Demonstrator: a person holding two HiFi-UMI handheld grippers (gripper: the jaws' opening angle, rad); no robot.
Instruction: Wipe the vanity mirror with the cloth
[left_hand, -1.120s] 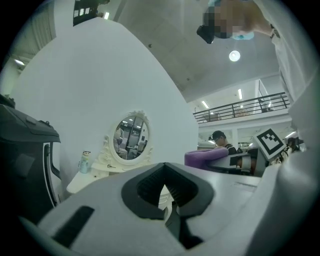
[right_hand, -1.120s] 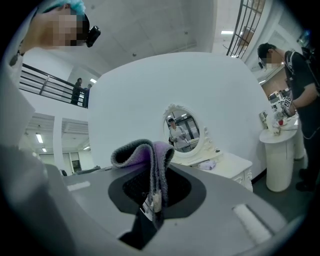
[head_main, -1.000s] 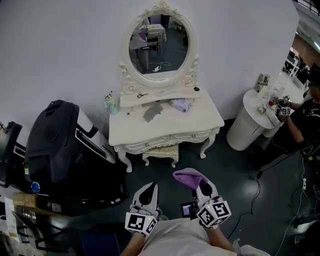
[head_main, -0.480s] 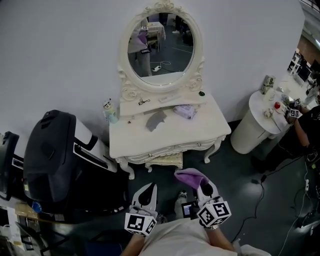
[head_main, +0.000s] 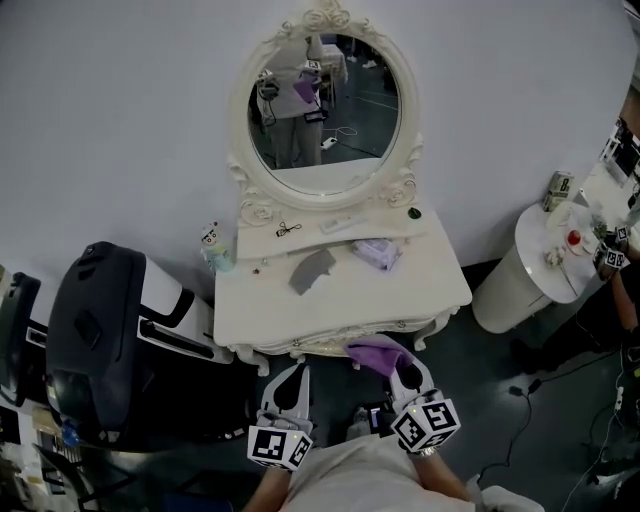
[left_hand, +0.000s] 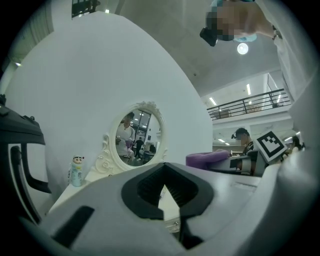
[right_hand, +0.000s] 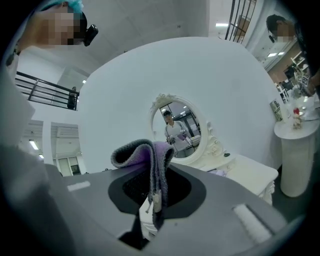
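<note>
Holding the purple cloth (head_main: 372, 352) clamped in the right gripper (head_main: 398, 368), with left gripper (head_main: 293, 374) jaws together, facing the vanity mirror (head_main: 322, 105).

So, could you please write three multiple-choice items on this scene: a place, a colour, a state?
1. The folded grey cloth lies: A on the floor; B on the white vanity table; C on a chair.
2. The soft cloth in the right gripper is: A green; B purple; C yellow.
3. The left gripper is: A shut, empty; B shut on a bottle; C wide open.
B: it rests on the tabletop. B: purple folds stand between the jaws. A: its jaws meet on nothing.
</note>
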